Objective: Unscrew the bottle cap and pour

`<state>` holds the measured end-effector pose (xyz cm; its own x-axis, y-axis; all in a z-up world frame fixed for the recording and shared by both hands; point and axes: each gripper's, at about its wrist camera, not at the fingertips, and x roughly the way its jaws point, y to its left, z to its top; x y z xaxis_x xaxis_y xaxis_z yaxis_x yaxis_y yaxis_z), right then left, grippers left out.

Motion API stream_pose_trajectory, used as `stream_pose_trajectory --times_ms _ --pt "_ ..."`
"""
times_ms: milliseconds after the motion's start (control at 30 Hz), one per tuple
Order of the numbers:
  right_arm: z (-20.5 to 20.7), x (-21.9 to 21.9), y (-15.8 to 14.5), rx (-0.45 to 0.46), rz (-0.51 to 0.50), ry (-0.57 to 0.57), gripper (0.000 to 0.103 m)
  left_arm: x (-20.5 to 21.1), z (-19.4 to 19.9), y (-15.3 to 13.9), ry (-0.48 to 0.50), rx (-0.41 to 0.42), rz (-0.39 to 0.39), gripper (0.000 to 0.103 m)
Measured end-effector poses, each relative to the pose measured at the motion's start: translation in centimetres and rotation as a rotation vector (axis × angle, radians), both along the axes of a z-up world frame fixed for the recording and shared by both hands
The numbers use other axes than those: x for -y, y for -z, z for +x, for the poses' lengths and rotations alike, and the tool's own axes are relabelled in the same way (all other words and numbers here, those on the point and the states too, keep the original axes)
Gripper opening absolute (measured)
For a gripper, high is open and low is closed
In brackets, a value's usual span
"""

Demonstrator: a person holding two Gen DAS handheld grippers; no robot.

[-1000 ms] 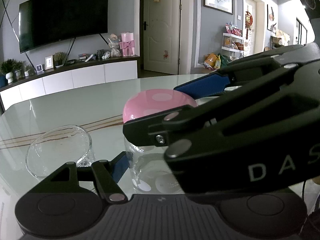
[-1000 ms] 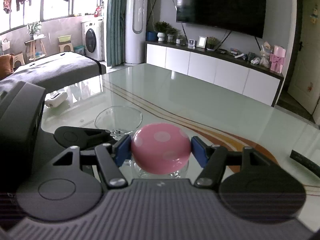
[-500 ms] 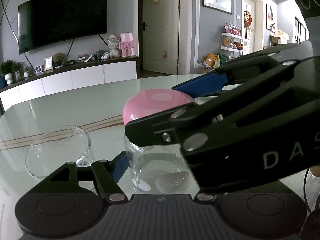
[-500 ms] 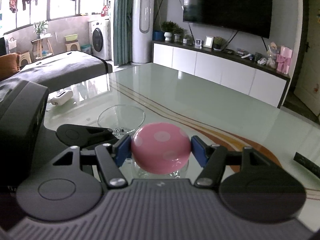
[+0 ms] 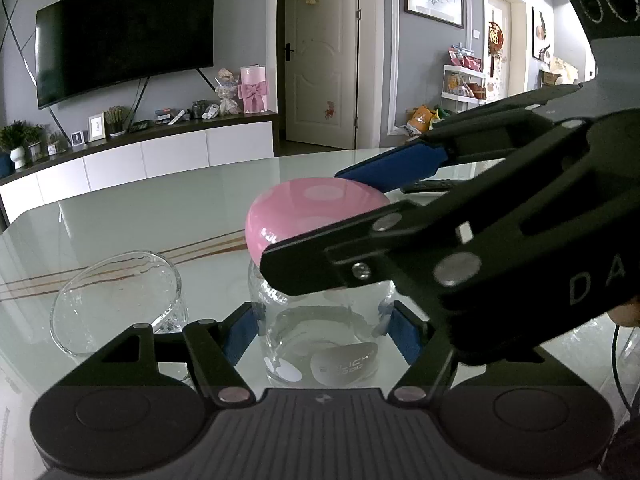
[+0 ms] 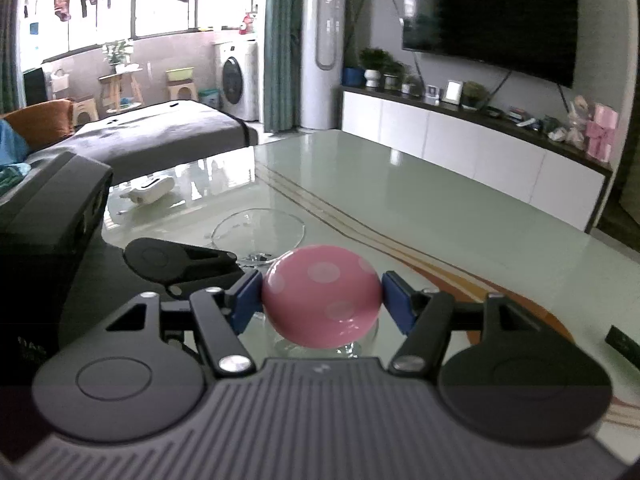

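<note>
A living room with grey walls surrounds a glossy pale-green glass table (image 5: 168, 204), its top crossed by curved brown and orange stripes.

On that table, the left gripper (image 5: 322, 330) is closed around the clear glass body of a small bottle (image 5: 320, 336): its blue pads (image 5: 240, 330) press the glass on either side, low down, and the bottle stands upright on the tabletop. White dots and a pale oval label show on the near face of the glass.

The right gripper (image 6: 320, 300) is clamped on the bottle's cap (image 6: 322, 294), a rounded pink dome with paler pink spots, which sits on top of the bottle. One blue pad (image 6: 246, 300) touches each side of the cap. Seen from the left wrist, this gripper reaches in from the right above the left one, with its near finger crossing in front of the bottle's neck and its far blue pad lying against the back of the cap (image 5: 316, 210).

Just beside the bottle, to its left in the left wrist view, stands an empty clear glass cup (image 5: 116, 300) with a wide rim, apart from both grippers. Farther off on the table lie a white device (image 6: 150, 190) near the far edge and a dark remote (image 6: 622, 344) at the right edge of the right wrist view.

Beyond the table, a wall-mounted television (image 5: 124, 40) hangs above a long white cabinet (image 5: 160, 156) carrying potted plants, photo frames and a pink gift box (image 5: 253, 88). A white door (image 5: 320, 52) stands to its right. The right wrist view also shows a grey bed (image 6: 160, 136), a washing machine (image 6: 236, 80) and clothes hung at a window.
</note>
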<state>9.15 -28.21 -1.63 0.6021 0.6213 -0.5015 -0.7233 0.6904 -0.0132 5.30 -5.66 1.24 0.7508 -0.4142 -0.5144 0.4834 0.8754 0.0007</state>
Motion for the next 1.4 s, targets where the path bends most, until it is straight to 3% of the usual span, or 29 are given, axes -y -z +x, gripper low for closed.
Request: stream_pose_trajectory --times_ms 400,567,633,700,867,1033,1200,1400 --pt "0.8 0.9 0.3 -0.004 0.017 -0.089 0.066 -0.2 0.1 0.1 0.001 0.001 0.002 0.073" --pt "0.6 0.6 -0.2 0.009 0.025 -0.053 0.077 -0.2 0.2 0.1 0.000 0.003 0.005 0.074" --pt "0.2 0.6 -0.3 0.024 0.038 -0.028 0.087 -0.2 0.2 0.0 0.000 0.003 0.006 0.074" --pt "-0.3 0.5 -0.4 0.029 0.051 0.001 0.087 -0.2 0.2 0.0 0.000 0.003 0.006 0.074" --pt "-1.2 -0.4 -0.2 0.024 0.039 0.129 0.082 0.2 0.1 0.1 -0.001 0.003 0.007 0.074" --pt "-2.3 -1.7 0.0 0.014 0.029 0.187 0.074 0.0 0.2 -0.1 -0.001 0.005 0.009 0.074" --pt "-2.6 -2.0 0.4 0.009 0.020 0.206 0.065 0.2 0.1 0.1 -0.001 0.005 0.011 0.074" --pt "-2.7 -1.5 0.5 0.014 0.016 0.172 0.065 0.2 0.1 0.0 -0.002 0.004 0.011 0.074"
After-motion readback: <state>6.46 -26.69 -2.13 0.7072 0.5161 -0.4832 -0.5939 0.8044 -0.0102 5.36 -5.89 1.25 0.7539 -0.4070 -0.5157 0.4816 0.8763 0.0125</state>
